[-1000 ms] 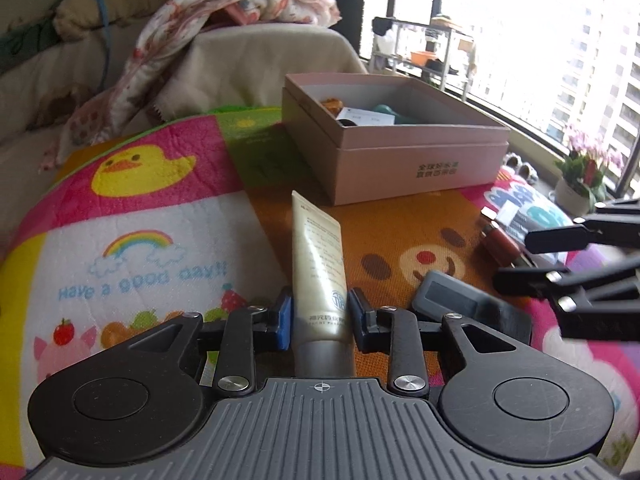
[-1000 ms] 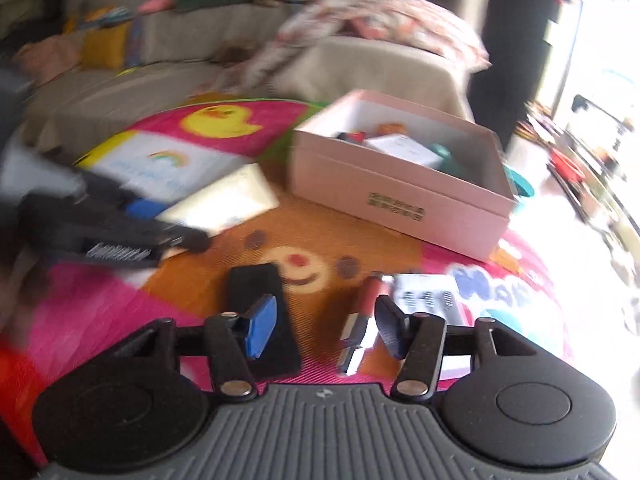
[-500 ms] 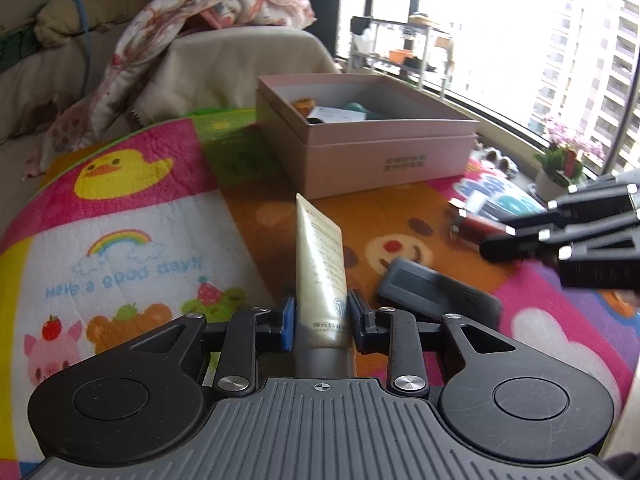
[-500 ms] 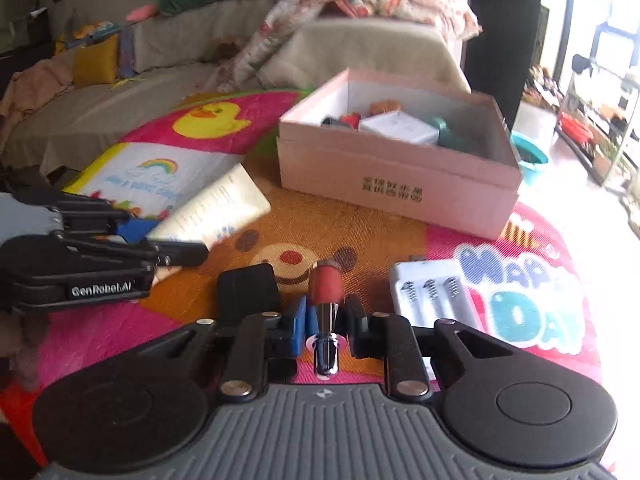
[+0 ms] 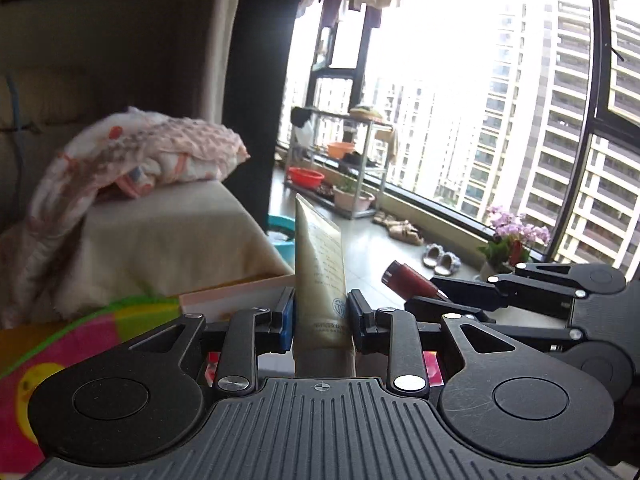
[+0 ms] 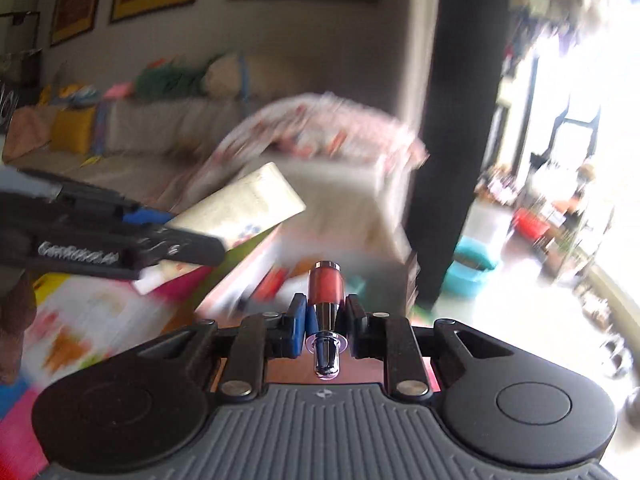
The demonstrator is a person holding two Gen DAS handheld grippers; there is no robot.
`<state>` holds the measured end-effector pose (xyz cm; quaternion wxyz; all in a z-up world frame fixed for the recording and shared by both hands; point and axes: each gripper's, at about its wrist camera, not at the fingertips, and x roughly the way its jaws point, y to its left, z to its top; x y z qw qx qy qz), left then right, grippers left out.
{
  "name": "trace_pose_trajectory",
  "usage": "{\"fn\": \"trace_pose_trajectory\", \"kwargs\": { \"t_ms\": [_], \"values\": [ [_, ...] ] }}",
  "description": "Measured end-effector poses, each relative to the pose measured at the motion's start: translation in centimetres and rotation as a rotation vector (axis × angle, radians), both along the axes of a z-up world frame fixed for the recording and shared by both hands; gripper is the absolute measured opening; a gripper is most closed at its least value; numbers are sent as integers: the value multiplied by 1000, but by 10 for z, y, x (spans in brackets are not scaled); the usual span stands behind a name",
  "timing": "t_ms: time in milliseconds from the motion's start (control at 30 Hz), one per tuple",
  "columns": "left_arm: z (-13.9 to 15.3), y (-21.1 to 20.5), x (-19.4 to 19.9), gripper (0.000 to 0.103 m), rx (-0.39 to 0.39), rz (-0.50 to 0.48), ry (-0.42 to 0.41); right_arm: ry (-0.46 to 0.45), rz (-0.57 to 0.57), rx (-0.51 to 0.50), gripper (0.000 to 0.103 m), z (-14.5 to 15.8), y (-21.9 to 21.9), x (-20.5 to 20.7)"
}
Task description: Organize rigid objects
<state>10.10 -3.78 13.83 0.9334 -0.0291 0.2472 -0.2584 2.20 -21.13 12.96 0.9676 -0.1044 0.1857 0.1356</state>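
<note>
We've got the cream tube [image 5: 320, 276] clamped in the left gripper [image 5: 320, 316], print unreadable. Right gripper [image 6: 323, 316] is clamped on the red lipstick [image 6: 325, 288]. Both are held above the pink box [image 5: 240, 296]; the left gripper's logo is blurred.

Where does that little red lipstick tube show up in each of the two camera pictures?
Left wrist view: the red lipstick tube sits right of centre, sticking out of the right gripper that reaches in from the right.
Right wrist view: the tube is at bottom centre, clamped between that gripper's own pads.
Shared landmark: the cream tube held in the left gripper, central in the left view, left of centre in the right view.
</note>
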Motion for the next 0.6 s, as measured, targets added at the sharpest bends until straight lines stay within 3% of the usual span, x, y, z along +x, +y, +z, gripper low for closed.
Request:
{"fn": "trace_pose_trajectory", "kwargs": {
  "t_ms": [33, 100, 133, 300, 400, 500, 600],
  "values": [
    [-3, -3, 19, 31, -28, -14, 55, -18, -16, 1, 21, 1, 1, 12],
    [-17, -4, 46, 31, -74, 22, 126, 26, -33, 15, 40, 2, -3, 35],
    [-25, -5, 51, 31, -58, 51, 138, 45, -40, 29, 44, 1, -7, 40],
    [-49, 11, 19, 31, 9, 91, 133, 95, -9, 64, 85, -34, -38, 2],
    [-63, 24, -25, 31, 34, 103, 161, 171, -18, 33, 85, -69, -46, -29],
    [-81, 37, -69, 31, 15, 110, 244, 263, -3, 45, 85, -89, -51, -49],
    [-101, 46, -99, 31, 7, 108, 342, 337, 105, 118, 85, -94, -47, -69]
  ]
}}
